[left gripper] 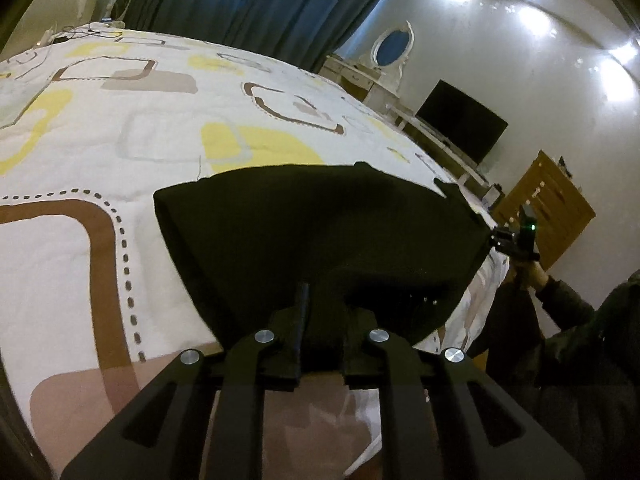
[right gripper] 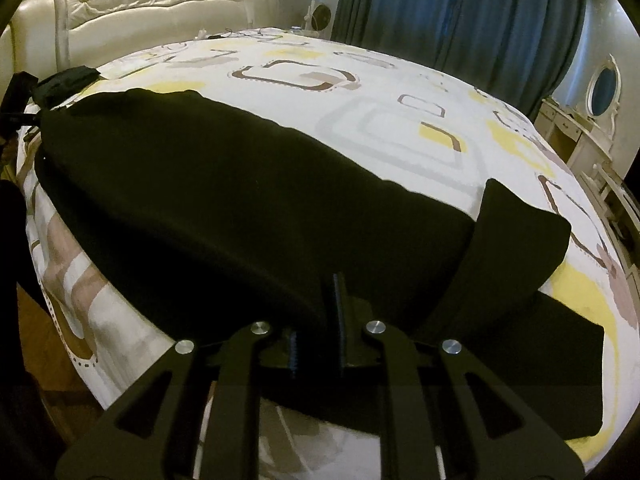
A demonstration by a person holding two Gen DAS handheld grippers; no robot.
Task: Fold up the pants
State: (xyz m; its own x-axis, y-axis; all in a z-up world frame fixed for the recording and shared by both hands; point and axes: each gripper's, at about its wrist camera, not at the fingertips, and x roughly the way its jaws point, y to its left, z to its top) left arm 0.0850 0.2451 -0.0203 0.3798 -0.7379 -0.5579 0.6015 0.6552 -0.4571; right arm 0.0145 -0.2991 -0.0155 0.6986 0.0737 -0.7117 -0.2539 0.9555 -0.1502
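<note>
The black pants (right gripper: 224,200) lie stretched along the near edge of the bed, and they also show in the left wrist view (left gripper: 320,236). My left gripper (left gripper: 320,320) is shut on the pants' near edge at one end. My right gripper (right gripper: 340,304) is shut on the pants at the other end, where a flap (right gripper: 516,240) is turned up and another part (right gripper: 552,364) lies flat to the right. In the left wrist view the right gripper (left gripper: 516,240) shows at the pants' far corner. In the right wrist view the left gripper (right gripper: 18,108) shows at the far left end.
The bed (left gripper: 100,140) has a white quilt with yellow and brown shapes. A padded headboard (right gripper: 152,4) stands at the far end. Blue curtains (right gripper: 460,12), a white dresser with an oval mirror (right gripper: 600,92), a dark screen (left gripper: 460,120) and a wooden door (left gripper: 548,208) line the room.
</note>
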